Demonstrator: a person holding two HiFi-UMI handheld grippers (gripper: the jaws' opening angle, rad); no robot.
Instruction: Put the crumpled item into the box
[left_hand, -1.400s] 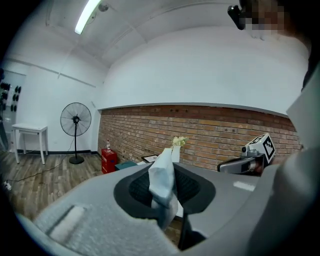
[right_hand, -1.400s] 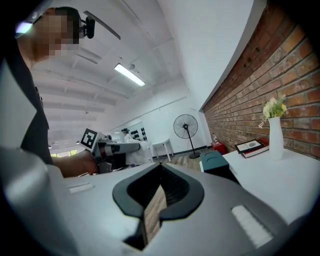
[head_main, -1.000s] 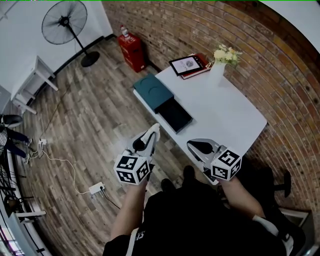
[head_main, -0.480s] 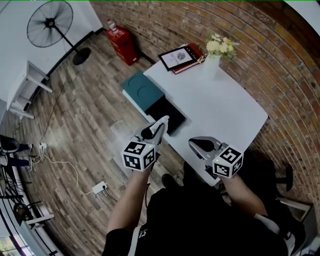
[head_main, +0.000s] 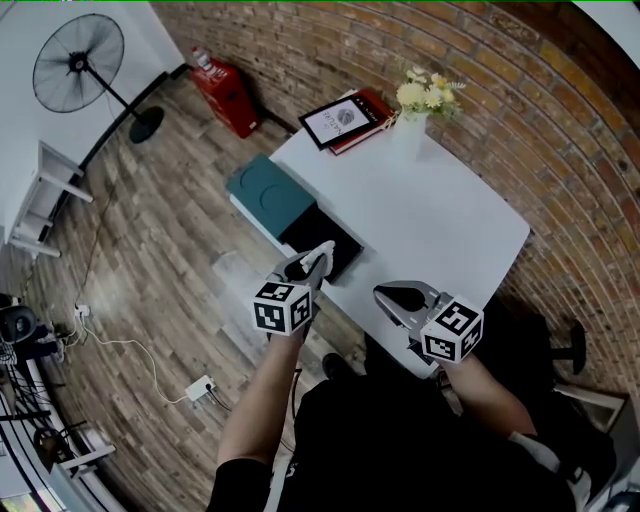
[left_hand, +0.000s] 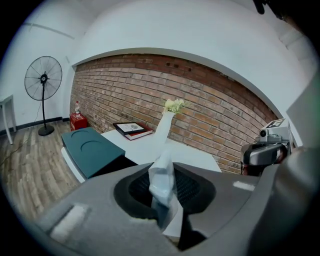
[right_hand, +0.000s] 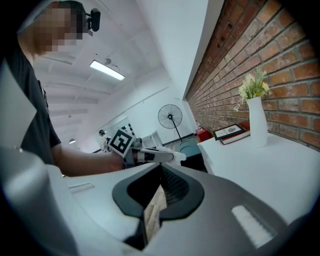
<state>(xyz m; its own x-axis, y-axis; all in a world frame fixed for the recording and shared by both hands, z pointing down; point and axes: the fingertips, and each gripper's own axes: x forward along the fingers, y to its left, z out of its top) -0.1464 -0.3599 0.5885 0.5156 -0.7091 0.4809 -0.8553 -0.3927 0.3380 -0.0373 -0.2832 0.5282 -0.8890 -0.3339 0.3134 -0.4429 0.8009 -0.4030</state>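
Note:
My left gripper (head_main: 322, 252) is shut on a pale crumpled item (left_hand: 161, 181), which sticks up between its jaws in the left gripper view. The gripper hangs at the near corner of the dark open box (head_main: 322, 240). The box's teal lid (head_main: 270, 194) lies beside the box on its far left side. Both rest at the left end of the white table (head_main: 445, 225). My right gripper (head_main: 386, 294) is held near the table's front edge, jaws together with nothing in them. It sees the left gripper (right_hand: 165, 156) ahead.
A white vase of flowers (head_main: 412, 122) and a framed picture on a red book (head_main: 340, 120) stand at the table's far end. A fan (head_main: 78, 62), a red canister (head_main: 224, 94), a white shelf (head_main: 48, 190) and a power strip (head_main: 201, 385) are on the wood floor. A brick wall runs behind the table.
The left gripper has moved forward with the crumpled item, from over the floor to the box's near corner. The right gripper has kept its place near the table's front edge.

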